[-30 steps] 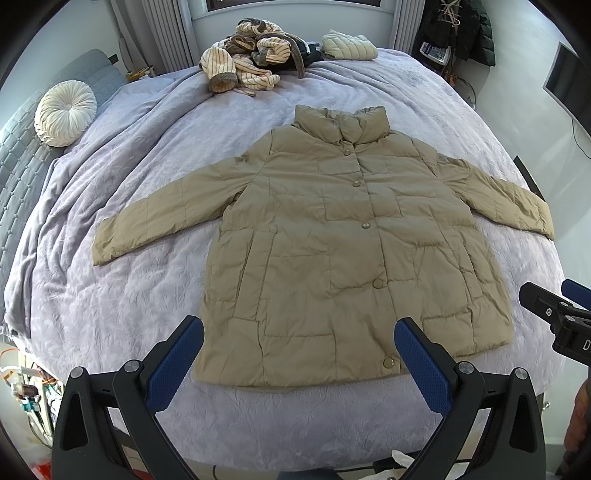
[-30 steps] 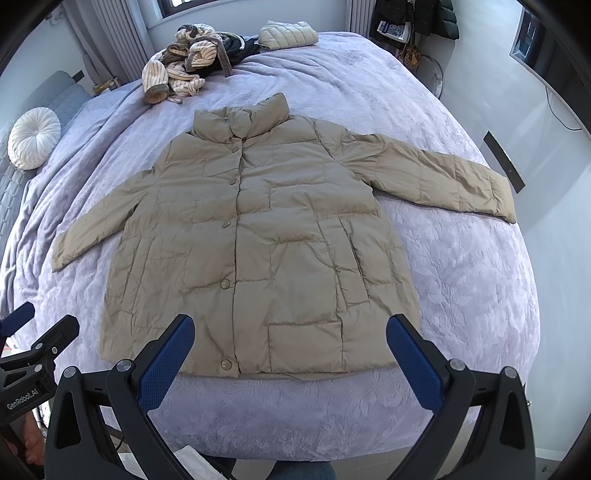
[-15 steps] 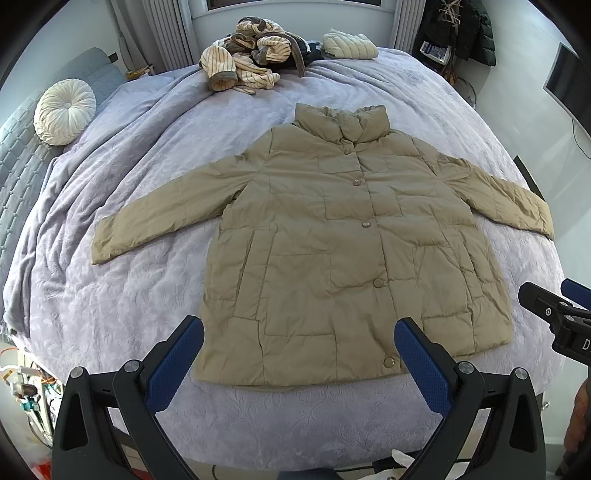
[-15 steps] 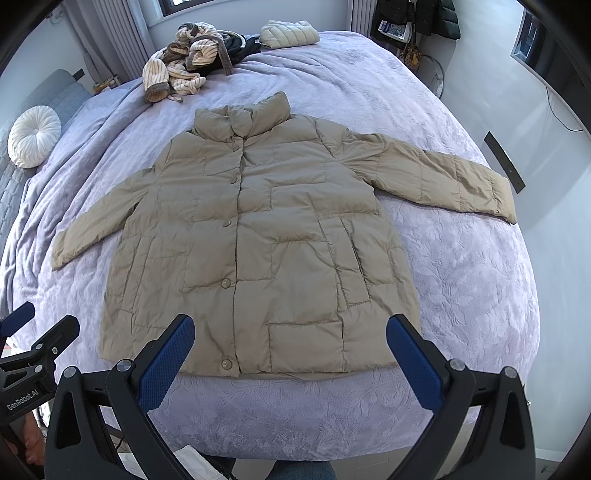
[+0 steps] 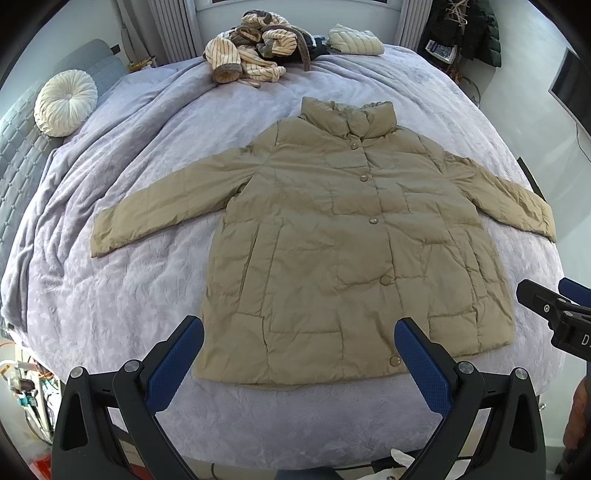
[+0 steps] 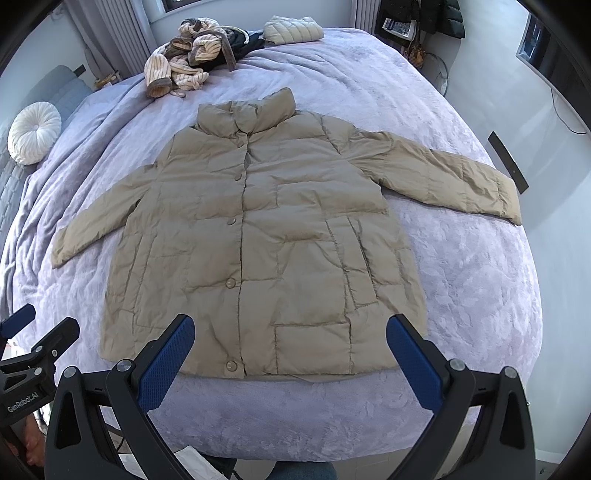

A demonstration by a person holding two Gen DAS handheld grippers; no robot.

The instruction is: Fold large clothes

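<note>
A tan quilted puffer jacket (image 5: 332, 240) lies flat on the bed, buttoned, collar away from me, both sleeves spread out to the sides. It also shows in the right wrist view (image 6: 266, 236). My left gripper (image 5: 299, 350) is open and empty, hovering over the jacket's hem at the near bed edge. My right gripper (image 6: 291, 350) is open and empty, also over the hem, to the right of the left one. The right gripper's tip shows at the right edge of the left wrist view.
The bed has a lilac blanket (image 5: 129, 295). A pile of striped clothes (image 5: 251, 62) and a folded pale jacket (image 5: 354, 37) lie at the far end. A round white cushion (image 5: 66, 103) sits far left. Dark clothes (image 6: 439, 14) hang far right.
Both views have shifted very slightly; the jacket sits a touch lower in the left wrist view. The jacket itself has not moved and both grippers stay open.
</note>
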